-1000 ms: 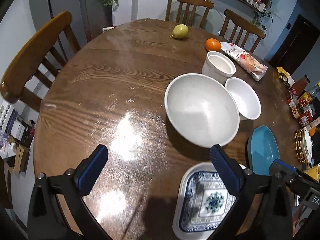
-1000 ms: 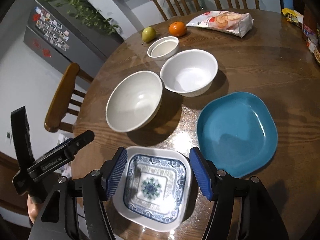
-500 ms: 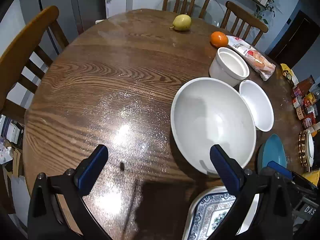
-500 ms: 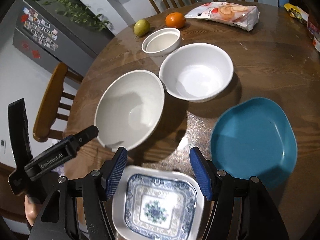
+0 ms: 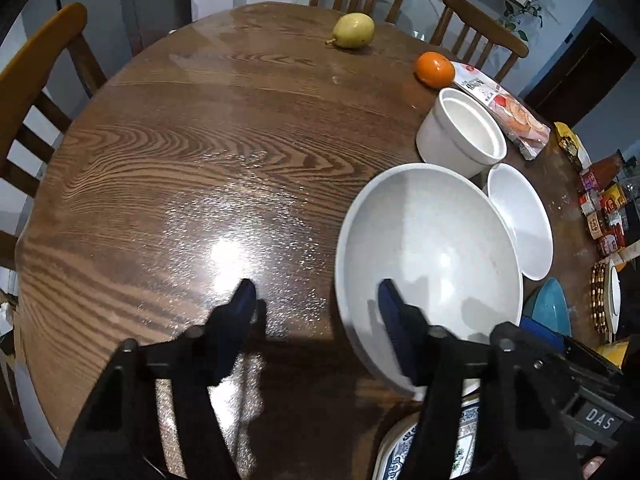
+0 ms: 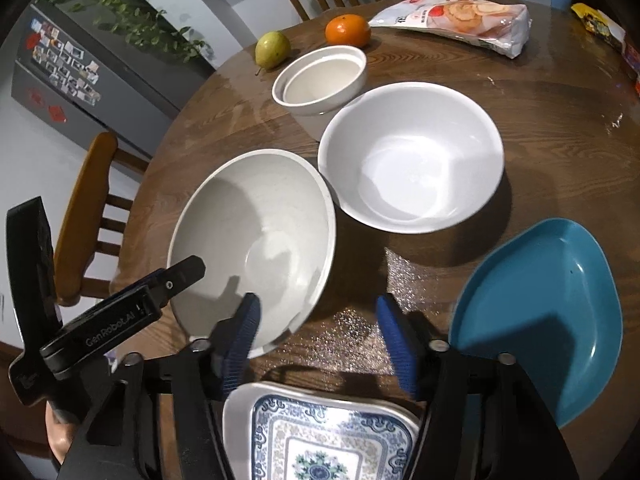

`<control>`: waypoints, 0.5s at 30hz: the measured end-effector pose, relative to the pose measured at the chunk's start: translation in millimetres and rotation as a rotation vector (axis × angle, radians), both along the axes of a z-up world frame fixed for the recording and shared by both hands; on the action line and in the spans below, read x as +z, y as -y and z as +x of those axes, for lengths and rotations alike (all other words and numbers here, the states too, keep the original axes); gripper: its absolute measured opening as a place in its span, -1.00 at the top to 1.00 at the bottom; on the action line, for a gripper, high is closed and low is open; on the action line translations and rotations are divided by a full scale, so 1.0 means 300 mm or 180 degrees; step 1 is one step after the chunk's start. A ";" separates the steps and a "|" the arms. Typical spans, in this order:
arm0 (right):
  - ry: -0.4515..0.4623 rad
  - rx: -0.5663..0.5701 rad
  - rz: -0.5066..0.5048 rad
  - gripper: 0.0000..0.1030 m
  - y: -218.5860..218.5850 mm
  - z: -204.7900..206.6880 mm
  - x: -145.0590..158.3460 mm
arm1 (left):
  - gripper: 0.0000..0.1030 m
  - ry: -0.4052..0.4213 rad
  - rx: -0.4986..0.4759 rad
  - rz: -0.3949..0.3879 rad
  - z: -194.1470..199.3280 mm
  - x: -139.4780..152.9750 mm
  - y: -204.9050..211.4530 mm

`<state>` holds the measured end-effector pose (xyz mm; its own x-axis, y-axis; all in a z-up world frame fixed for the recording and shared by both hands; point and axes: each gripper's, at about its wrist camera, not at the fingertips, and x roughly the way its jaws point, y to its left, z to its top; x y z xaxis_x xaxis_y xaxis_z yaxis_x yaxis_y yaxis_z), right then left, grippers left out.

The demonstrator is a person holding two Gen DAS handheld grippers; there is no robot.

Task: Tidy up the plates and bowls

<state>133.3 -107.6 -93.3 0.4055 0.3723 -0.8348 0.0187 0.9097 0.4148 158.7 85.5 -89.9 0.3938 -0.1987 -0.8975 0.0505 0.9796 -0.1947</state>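
Observation:
A large grey-white bowl stands on the round wooden table. My left gripper straddles the bowl's near left rim, one finger inside and the other over the table. Its jaws are closing and no pad touches the rim. My right gripper straddles the near right rim, one finger over the bowl. Its jaws are also closing, without contact. Beside the big bowl stand a medium white bowl and a small straight-sided white bowl. A teal plate and a blue-patterned square plate lie near.
At the far side lie a pear, an orange and a snack packet. Wooden chairs ring the table. Packets and jars crowd the right edge. The left half of the table is bare wood.
Both grippers have moved forward and down onto the large bowl, and their jaws have narrowed around its rim. The patterned plate has slid to the bottom of both views.

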 end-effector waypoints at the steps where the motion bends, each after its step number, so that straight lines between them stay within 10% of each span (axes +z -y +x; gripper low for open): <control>1: -0.0002 0.0006 0.0002 -0.01 -0.001 0.004 -0.003 | 0.16 -0.0014 -0.0014 -0.0004 0.005 -0.002 0.003; 15: 0.0007 0.0165 -0.0037 0.66 -0.017 0.026 -0.019 | 0.76 -0.0094 -0.0217 0.0018 0.020 -0.032 0.057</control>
<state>141.3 -102.5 -98.9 0.3879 0.3831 -0.8383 -0.0295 0.9142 0.4042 164.8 68.5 -99.5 0.3529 -0.2190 -0.9097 0.1115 0.9751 -0.1915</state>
